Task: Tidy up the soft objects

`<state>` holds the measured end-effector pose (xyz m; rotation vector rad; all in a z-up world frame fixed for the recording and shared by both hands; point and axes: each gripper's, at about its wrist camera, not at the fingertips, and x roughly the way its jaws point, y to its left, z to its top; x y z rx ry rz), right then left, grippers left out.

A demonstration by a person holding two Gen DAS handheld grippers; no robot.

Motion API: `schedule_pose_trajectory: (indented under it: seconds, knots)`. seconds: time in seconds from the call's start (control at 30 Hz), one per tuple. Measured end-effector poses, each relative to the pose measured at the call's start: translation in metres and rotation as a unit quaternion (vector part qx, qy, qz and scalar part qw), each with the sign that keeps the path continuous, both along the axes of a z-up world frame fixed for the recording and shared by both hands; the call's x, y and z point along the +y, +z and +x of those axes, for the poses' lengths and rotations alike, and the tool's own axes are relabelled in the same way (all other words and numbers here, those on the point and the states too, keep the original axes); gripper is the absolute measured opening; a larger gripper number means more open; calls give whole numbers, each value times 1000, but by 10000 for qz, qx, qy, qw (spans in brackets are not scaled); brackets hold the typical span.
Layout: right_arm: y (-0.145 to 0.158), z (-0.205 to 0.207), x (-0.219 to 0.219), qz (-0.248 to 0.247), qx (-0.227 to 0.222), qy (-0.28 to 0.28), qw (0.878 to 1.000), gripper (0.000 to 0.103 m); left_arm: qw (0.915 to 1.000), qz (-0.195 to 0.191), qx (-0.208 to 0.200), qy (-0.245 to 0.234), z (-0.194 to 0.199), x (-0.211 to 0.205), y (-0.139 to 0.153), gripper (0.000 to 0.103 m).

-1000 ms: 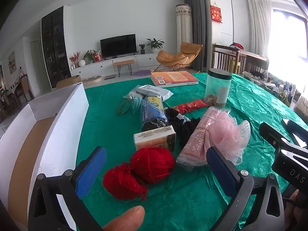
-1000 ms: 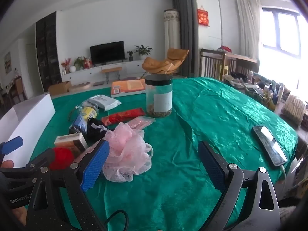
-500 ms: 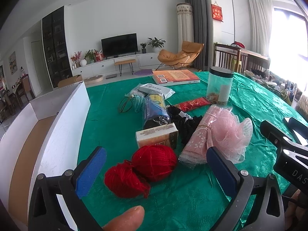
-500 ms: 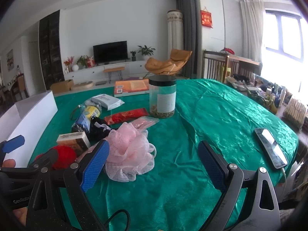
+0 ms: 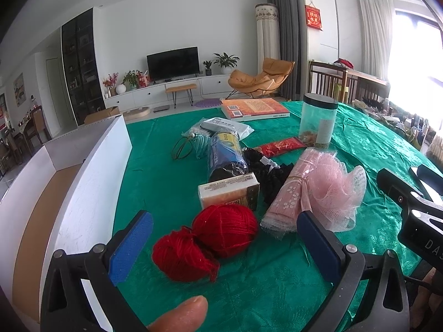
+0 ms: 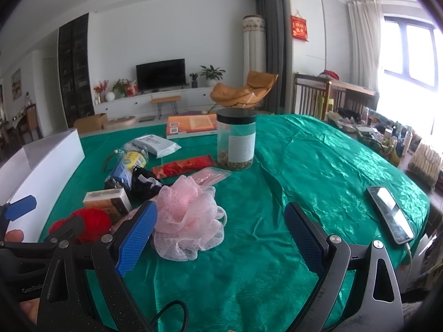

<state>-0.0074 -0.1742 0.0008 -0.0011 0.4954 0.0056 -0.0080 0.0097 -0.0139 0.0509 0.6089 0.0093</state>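
Two red yarn balls (image 5: 210,238) lie on the green tablecloth just beyond my left gripper (image 5: 224,246), which is open and empty. A pink mesh bath pouf (image 5: 335,191) rests on a pink floral cloth pack (image 5: 285,202) to their right, with black fabric (image 5: 265,171) behind. In the right wrist view the pouf (image 6: 188,215) lies just beyond the left finger of my right gripper (image 6: 221,238), which is open and empty. The yarn (image 6: 91,222) shows there at left.
A white open box (image 5: 91,182) stands at the left. A tissue pack (image 5: 229,193), blue roll (image 5: 224,157), red packet (image 5: 282,148), jar (image 6: 236,141), book (image 5: 254,108) and grey pouch (image 5: 227,126) lie on the table. A phone (image 6: 390,213) lies at right.
Both grippers have drifted slightly back and up; the objects sit a little farther off. Nothing on the table has moved.
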Motion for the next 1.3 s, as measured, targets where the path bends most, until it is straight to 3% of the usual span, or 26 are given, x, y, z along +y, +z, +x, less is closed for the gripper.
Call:
schedule_pose_trajectory:
  seconds: [1.03,1.3]
  knots:
    - [-1,0,1,0,-7,-5,10000,95,10000,55,59,25,-4,4,-6,103]
    - [-3,2,-4,264,41,-96,9996,95,9999,81,112,105,-9,23,-5,103]
